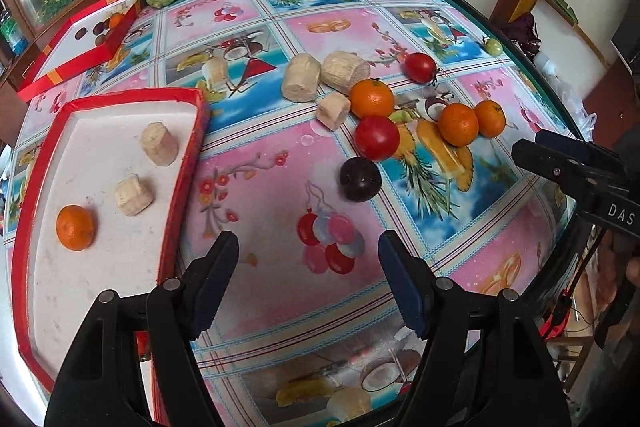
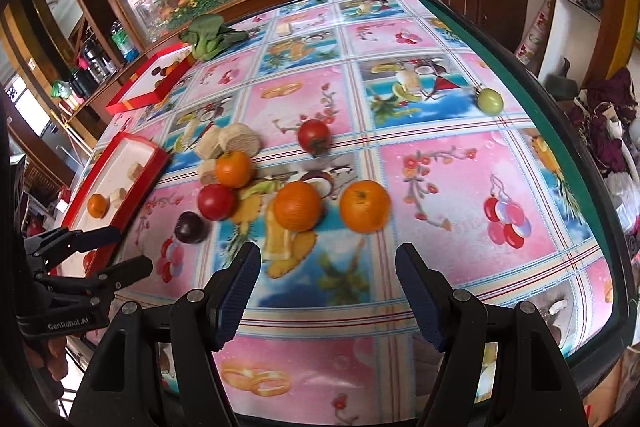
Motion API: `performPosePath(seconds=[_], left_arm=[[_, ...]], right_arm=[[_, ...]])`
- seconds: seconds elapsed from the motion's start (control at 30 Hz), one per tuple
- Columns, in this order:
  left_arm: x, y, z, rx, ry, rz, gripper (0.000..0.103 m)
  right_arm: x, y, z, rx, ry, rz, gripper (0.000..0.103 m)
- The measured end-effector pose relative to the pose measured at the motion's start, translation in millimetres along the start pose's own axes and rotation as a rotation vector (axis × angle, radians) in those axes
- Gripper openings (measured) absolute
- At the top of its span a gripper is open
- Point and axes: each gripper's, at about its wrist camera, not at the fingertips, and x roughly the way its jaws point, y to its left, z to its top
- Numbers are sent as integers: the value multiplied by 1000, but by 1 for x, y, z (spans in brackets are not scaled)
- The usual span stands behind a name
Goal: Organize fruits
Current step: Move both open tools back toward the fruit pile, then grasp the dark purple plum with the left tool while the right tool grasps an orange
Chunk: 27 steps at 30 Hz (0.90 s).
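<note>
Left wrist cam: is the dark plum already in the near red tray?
No, the dark plum lies on the tablecloth, outside the near red tray.

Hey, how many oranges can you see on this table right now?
5, maybe more hidden. One in the near red tray; three loose on the tablecloth: by the pale chunks, and a touching pair further right; one in the far red tray.

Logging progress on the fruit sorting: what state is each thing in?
Left gripper: open, empty.
Right gripper: open, empty.
Near red-rimmed white tray: holds one orange, two pale chunks.
Dark purple plum: loose on tablecloth.
Far red tray: holds some fruit.
</note>
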Motion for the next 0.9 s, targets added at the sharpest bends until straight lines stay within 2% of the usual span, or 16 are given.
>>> performPosePath(seconds=[0.27,0.3,0.37,0.63,0.8,0.87,0.9], left_arm=[[19,-21,12,44,-3,-50,72],[21,-21,13,45,-1,-51,72],[25,-22,15,42,1,-53,72],[37,-19,22,16,-3,-52,71],[39,-22,24,31,-9,-28,54],[39,-21,25,32,-14,-16,39],[38,-19,25,25,-17,-31,37]], right_arm=[[16,-15,4,-5,5,2,71],[18,-16,5,-9,8,-7,70],[24,-18,6,-20,17,-28,61],[39,-23,11,-23,40,-31,58],[45,-21,16,-34,39,-27,58],[47,-19,18,-40,39,-33,56],[48,-18,19,-45,39,-36,54]])
